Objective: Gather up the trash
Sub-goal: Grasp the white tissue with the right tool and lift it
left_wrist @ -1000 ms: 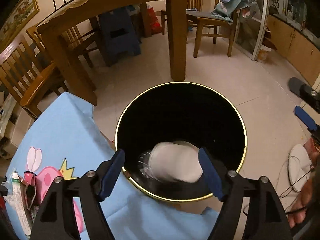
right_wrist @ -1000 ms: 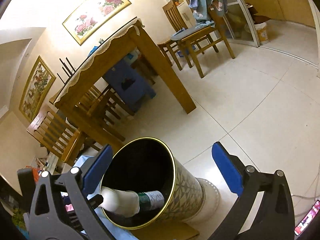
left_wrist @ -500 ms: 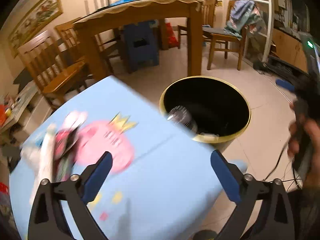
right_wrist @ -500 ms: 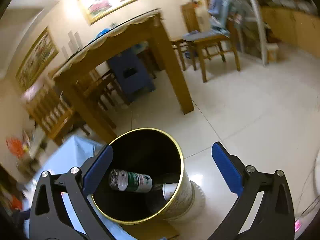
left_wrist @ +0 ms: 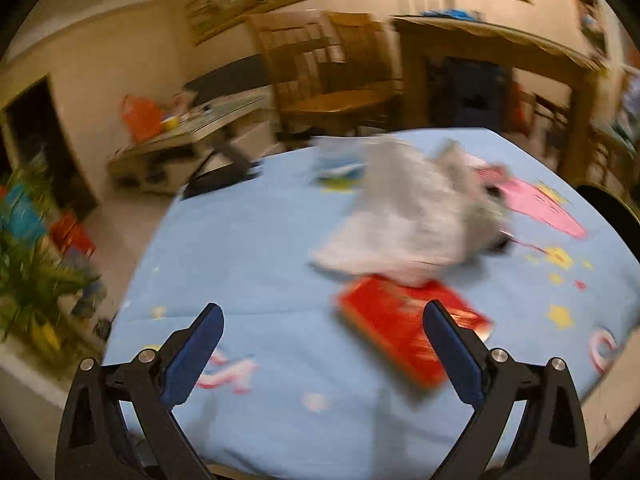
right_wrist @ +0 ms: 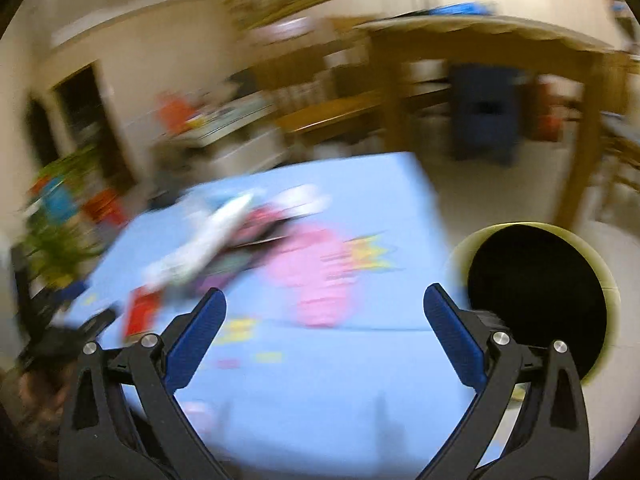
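- The left gripper [left_wrist: 323, 326] is wide open. Nothing is between its blue fingers [left_wrist: 198, 348]. It hangs over the near part of a blue cloth [left_wrist: 248, 240] with cartoon pictures on it.
- A flat red packet [left_wrist: 404, 334] lies on the cloth just past the left gripper, close to its right finger.
- A crumpled white wrapper [left_wrist: 404, 216] lies behind the red packet and covers its far edge. Everything here is blurry, so it is hard to say what the white thing is.
- The right gripper [right_wrist: 324, 320] is wide open too. It holds nothing. It hangs over the same blue cloth [right_wrist: 320, 392].
- A heap of trash [right_wrist: 224, 236] sits on the far left side of the cloth in the right wrist view. It has a long white piece and some dark bits.
- The round bin [right_wrist: 536, 296] with a gold rim stands beside the cloth, near the right finger. Its inside looks black.
- A wooden table [right_wrist: 480, 36] stands farther back.
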### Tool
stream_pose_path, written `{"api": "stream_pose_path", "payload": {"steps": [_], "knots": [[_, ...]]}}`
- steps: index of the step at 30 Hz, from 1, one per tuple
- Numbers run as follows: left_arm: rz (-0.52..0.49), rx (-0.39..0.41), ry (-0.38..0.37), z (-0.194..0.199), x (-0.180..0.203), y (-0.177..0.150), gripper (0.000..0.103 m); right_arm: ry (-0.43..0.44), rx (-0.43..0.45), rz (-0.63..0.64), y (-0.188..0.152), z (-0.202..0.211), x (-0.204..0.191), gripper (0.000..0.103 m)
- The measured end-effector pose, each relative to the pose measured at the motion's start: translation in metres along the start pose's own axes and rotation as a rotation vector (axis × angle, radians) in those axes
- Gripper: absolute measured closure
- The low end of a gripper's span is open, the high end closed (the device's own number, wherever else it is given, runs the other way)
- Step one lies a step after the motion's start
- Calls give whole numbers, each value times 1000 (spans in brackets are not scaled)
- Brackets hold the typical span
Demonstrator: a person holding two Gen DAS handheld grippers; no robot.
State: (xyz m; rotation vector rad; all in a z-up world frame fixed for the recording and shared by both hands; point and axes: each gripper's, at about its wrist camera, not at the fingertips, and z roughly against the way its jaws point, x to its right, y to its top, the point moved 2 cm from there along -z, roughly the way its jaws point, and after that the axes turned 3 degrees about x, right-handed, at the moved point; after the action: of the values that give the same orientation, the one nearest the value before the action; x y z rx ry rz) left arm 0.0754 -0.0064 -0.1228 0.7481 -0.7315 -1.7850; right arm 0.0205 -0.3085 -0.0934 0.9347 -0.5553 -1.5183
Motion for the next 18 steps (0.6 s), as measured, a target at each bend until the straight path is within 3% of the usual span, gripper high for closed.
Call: {"api": "stream_pose_path", "payload": {"steps": [2,7,12,15,16,17,18], "knots": [[80,-20,-25,-3,-19,0,7,45,-40,49,13,-21,-37,5],[108,-67,-65,-11,-26,-4,7,88,-143,178,73,-97,-118,7],[133,-78,-102,-12,-31,-6,7,30,-278,198,101,-197,-147,25],[122,-70,-92,-11,-30,-8,7,-68,-360,222,98,-237,-150,52],[124,-72,-94,-11,-31,-8,7,-71,-383,226,94,-244,-149,81],[129,-75,-96,-11,-33,-9,7,-58,-392,218,91,-246,-150,100],[137,-76,-98,-12,-35,-8,7,-38,-371,203,88,-237,-145,101]]}}
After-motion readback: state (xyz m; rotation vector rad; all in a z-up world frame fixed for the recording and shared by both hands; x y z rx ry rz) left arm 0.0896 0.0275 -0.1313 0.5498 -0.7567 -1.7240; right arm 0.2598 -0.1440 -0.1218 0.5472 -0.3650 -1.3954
